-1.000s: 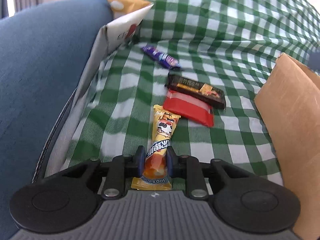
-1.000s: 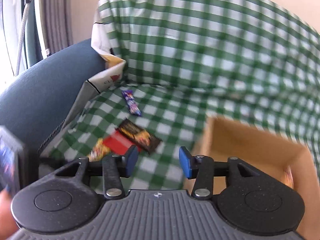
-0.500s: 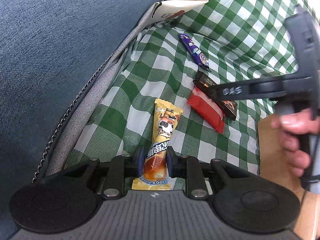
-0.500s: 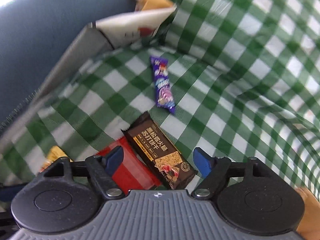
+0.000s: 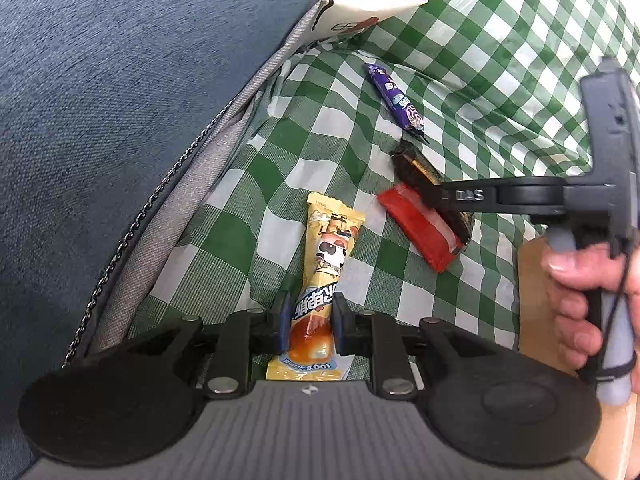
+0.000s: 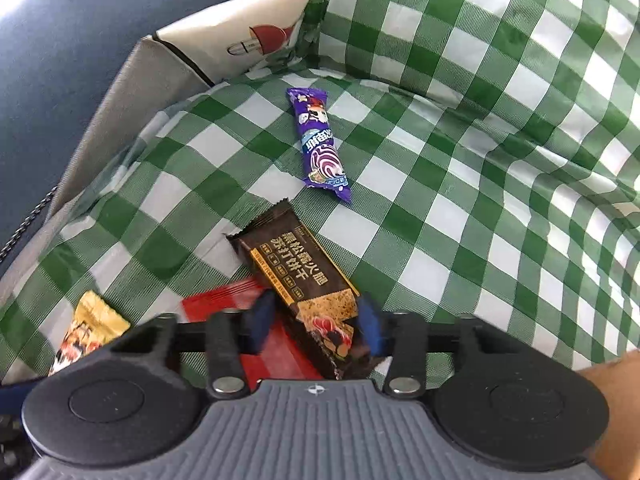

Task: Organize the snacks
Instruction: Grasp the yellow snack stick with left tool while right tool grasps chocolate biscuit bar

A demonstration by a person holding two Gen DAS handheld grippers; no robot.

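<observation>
So the whole thing sits on a green checked cloth (image 6: 460,220) spread over a seat, with a blue cushion (image 5: 120,100) along its left edge and a cardboard box (image 5: 536,300) at the right edge, which I take to be where the snacks end up. A white printed bag (image 6: 240,36) is tucked into the far left corner.

Four snacks are out on the cloth. The yellow stick snack (image 5: 324,276) lies toward the near edge, and my left gripper (image 5: 309,322) is clamped on its lower end, both pads pressing the wrapper in. It looks like it's resting on the cloth, not lifted yet. The dark cracker bar (image 6: 300,280) sits mid-cloth, overlapping the red packet (image 6: 224,300) underneath it. My right gripper (image 6: 316,322) has just been closing around the near end of that bar; the right pad looks on its edge, the left one seems beside it, and with the blur I can't swear the squeeze is firm. The purple stick snack (image 6: 320,144) is further back, untouched.

So I'd say we're at the pick-up step, one snack per hand. Next move as I see it: confirm the right grip, lift the bar without dragging the red packet along, then carry both over to the box.
</observation>
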